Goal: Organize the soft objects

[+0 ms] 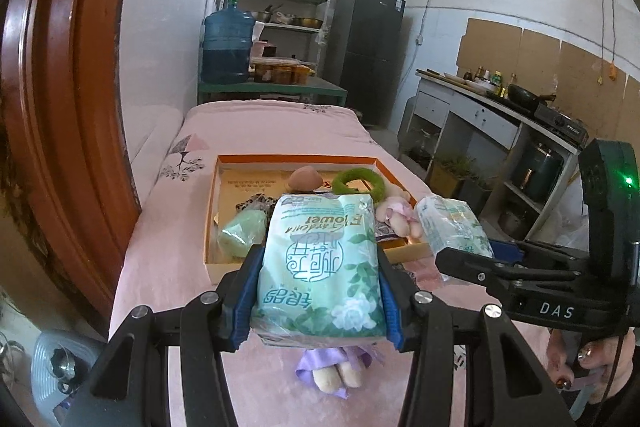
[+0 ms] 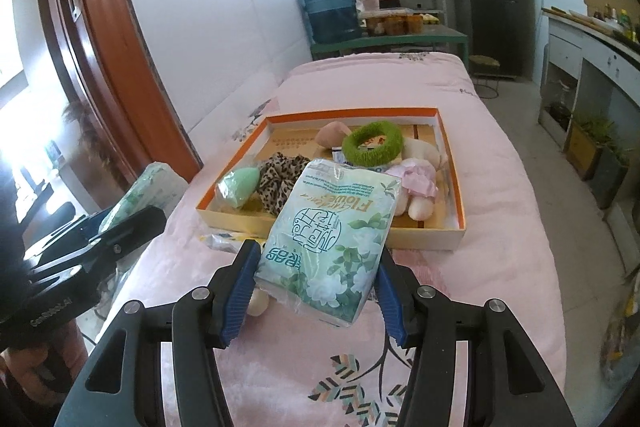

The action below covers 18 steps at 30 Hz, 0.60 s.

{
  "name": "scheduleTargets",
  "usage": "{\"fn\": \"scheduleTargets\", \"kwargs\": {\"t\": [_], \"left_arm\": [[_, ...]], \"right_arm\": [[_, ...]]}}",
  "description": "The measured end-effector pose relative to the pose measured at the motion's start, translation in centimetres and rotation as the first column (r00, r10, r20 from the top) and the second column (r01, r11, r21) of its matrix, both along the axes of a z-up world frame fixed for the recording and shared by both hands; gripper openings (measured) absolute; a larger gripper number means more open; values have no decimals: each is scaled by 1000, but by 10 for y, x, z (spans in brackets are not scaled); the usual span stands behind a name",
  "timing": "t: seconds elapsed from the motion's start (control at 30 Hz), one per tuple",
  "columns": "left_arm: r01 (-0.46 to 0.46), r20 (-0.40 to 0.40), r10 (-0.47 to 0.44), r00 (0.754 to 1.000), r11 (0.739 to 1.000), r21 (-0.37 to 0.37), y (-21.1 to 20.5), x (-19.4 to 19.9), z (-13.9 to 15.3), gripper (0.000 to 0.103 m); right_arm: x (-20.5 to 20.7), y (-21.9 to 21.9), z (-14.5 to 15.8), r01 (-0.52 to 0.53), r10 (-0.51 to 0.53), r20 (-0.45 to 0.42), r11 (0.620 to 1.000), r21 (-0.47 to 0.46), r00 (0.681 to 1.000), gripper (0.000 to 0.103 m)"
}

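Each gripper clamps a tissue pack: left gripper (image 1: 318, 291), right gripper (image 2: 316, 287). Several soft things already fill the tray (image 2: 436, 237) at twelve o'clock; both packs remain outside.

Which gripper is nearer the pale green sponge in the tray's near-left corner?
Left. The left gripper, gripping a tissue pack, is close beside the sponge at the tray's near edge. The right gripper, holding a second tissue pack, is over toward the tray's right side.
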<state>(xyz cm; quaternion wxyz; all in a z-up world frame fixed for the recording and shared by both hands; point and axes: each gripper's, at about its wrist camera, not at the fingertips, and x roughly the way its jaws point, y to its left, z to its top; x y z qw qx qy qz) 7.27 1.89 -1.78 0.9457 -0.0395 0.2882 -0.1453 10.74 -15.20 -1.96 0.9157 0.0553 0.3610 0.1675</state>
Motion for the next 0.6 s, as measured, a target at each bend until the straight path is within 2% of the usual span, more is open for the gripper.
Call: {"fn": "scheduleTargets", "kwargs": {"t": [0.37, 0.6], "left_arm": [[26, -9, -26, 1000, 1000, -9, -8, 12, 5, 51], [4, -2, -4, 1000, 1000, -17, -9, 19, 8, 51]], "right_arm": [[-4, 0, 10, -31, 32, 21, 999, -20, 999, 57], [4, 3, 16, -40, 40, 24, 999, -21, 999, 57]]}}
